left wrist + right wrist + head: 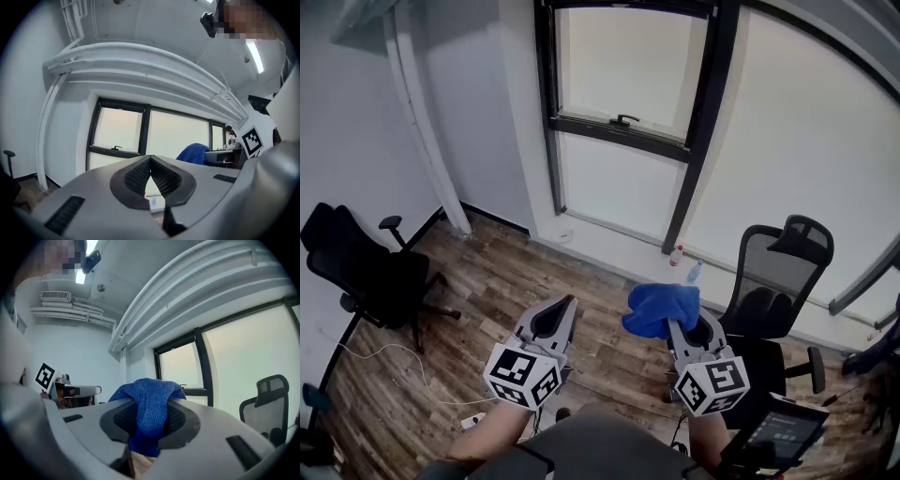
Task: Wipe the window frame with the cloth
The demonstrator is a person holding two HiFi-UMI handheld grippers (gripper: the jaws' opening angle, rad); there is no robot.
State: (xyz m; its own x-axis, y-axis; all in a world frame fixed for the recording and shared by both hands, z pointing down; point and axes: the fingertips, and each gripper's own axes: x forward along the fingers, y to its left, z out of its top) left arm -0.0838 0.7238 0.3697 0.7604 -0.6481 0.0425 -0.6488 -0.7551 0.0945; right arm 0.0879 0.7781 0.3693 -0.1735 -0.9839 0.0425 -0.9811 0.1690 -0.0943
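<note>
A black window frame (700, 103) with a handle (624, 119) stands ahead in the white wall; it also shows in the left gripper view (145, 129) and the right gripper view (200, 363). My right gripper (673, 323) is shut on a blue cloth (659, 308), which bulges above its jaws (149, 409). The cloth (193, 153) also shows at the right of the left gripper view. My left gripper (568, 307) is shut with nothing between its jaws (150, 161). Both grippers are held low, well short of the window.
A black office chair (367, 268) stands at the left and a mesh-backed chair (777, 272) just right of my right gripper. Two small bottles (684, 263) sit on the low sill. A white pipe (422, 122) runs down the left wall. A white cable (389, 352) lies on the wood floor.
</note>
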